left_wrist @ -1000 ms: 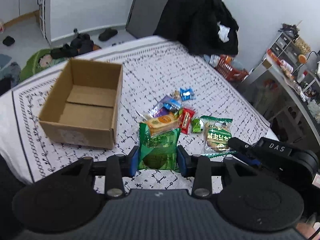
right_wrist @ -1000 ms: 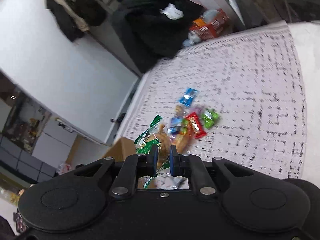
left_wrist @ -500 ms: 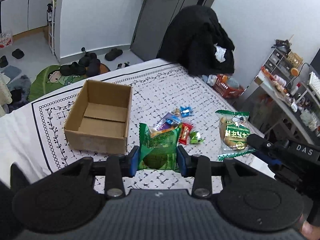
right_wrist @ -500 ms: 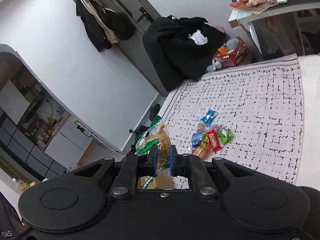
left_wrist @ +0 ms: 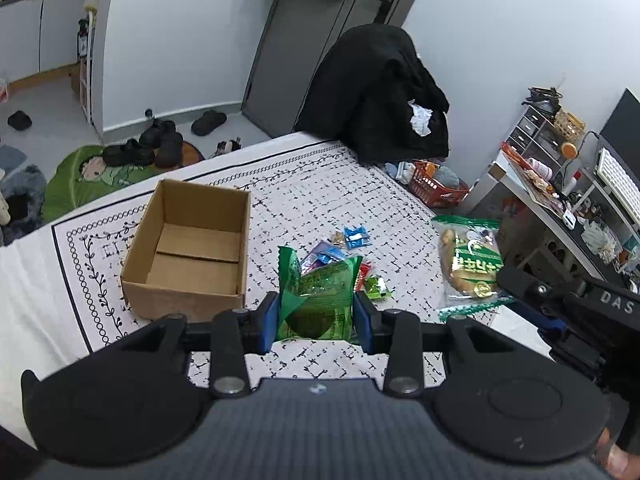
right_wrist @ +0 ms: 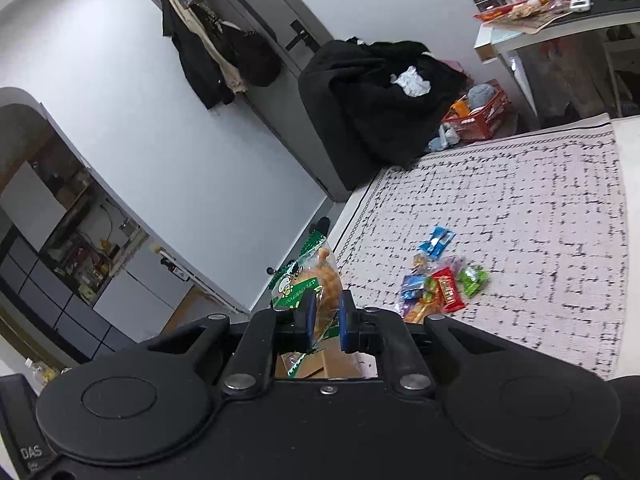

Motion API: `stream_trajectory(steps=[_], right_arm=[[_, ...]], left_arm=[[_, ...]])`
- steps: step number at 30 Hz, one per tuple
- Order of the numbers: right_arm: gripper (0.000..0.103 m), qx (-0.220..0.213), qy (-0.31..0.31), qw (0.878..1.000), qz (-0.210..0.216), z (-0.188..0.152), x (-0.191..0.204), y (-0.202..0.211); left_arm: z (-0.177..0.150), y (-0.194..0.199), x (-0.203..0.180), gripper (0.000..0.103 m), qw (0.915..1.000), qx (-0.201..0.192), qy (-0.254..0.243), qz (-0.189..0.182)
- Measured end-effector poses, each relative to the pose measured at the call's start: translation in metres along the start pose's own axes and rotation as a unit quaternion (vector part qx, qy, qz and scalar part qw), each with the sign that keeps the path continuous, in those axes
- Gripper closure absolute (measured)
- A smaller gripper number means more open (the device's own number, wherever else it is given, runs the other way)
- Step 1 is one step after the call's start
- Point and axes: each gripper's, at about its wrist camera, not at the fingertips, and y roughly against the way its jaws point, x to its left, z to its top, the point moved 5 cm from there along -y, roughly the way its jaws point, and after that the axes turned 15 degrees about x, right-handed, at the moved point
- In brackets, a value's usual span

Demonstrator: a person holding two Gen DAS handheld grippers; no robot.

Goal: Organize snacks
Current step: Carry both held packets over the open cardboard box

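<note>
The left gripper clamps a green foil snack packet; the open brown cardboard box lies left of centre, nearer it; the right gripper pinches a clear green-labelled pastry bag.

A bed covered by a white black-patterned sheet fills the frame's middle. An open cardboard box sits on it left of centre. A cluster of small wrapped snacks lies mid-frame, right of the box.

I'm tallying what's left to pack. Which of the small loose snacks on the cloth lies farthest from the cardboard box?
The blue packet: it lies alone at the pile's far edge, apart from the red and light green wrappers nearer the box.
</note>
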Motion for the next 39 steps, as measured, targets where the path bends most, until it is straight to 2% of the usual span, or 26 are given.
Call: stream_trajectory(steps=[7,15,27,39], right_arm=[[0.092,0.012,0.017,1.0,0.004,0.004,0.019,-0.04],[0.092,0.039,0.0,0.999,0.014,0.008,0.033,-0.082],[0.092,0.055,0.009,0.998,0.0,0.016,0.052,-0.137],[0.091,0.099,0.014,0.995,-0.024,0.006,0.065,-0.205]], left_arm=[[0.028,-0.023,0.033,0.065,1.0,0.004,0.005,0.006],[0.062,-0.057,0.071,0.065,0.9995,0.015,0.013,0.024],[0.106,-0.096,0.11,0.065,0.998,0.038,0.048,0.016],[0.124,-0.142,0.156,0.065,0.9953,0.065,0.071,0.007]])
